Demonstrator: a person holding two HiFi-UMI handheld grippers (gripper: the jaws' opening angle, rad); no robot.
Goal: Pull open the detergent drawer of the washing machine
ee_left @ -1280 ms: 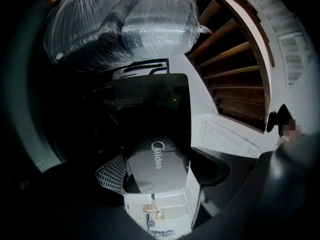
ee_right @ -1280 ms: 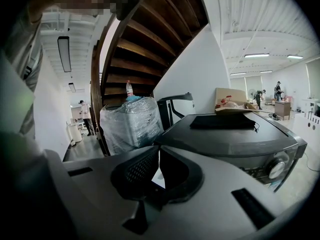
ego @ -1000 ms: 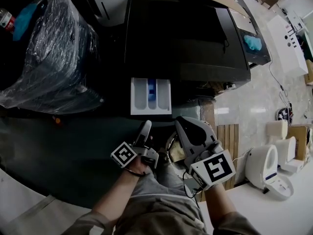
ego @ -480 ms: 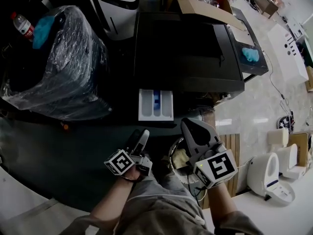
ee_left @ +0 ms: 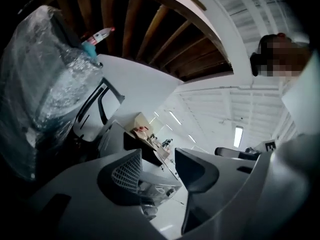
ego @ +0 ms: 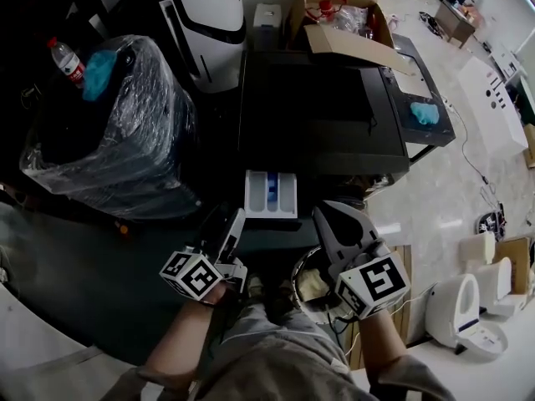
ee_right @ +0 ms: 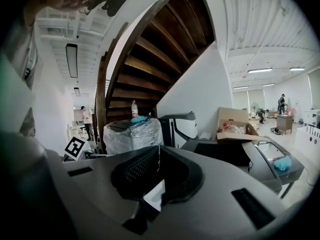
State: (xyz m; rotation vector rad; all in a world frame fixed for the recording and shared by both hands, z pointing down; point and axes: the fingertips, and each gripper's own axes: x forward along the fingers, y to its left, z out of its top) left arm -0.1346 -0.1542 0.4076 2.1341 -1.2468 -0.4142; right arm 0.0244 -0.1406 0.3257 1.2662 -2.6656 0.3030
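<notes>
While the detergent drawer (ego: 270, 194) stands pulled out of the dark washing machine (ego: 322, 111), the left gripper (ego: 228, 224) near it has just been closing its jaws, now half apart and empty; the right gripper (ego: 332, 215) has its jaws together, seemingly on nothing.

We see the washing machine (ego: 322, 115) clad in dark, smooth panels with a dull sheen on top. Its detergent drawer (ego: 270, 195) looks like smooth, white moulded plastic, with a blue plastic insert. To the machine's left, clear film (ego: 125, 132) is crinkled and glossy. The box (ego: 343, 19) at the machine's back edge is plain brown cardboard, matt. A blue cloth (ego: 420, 113) lies soft and rumpled near the right edge. The floor (ego: 451, 199) is pale, polished and reflective. The stair (ee_right: 150, 49) shows brown wood underneath. The right tool (ee_right: 159, 154) has a matt grey plastic shell, and its pads (ee_right: 138, 165) are finely ribbed.
</notes>
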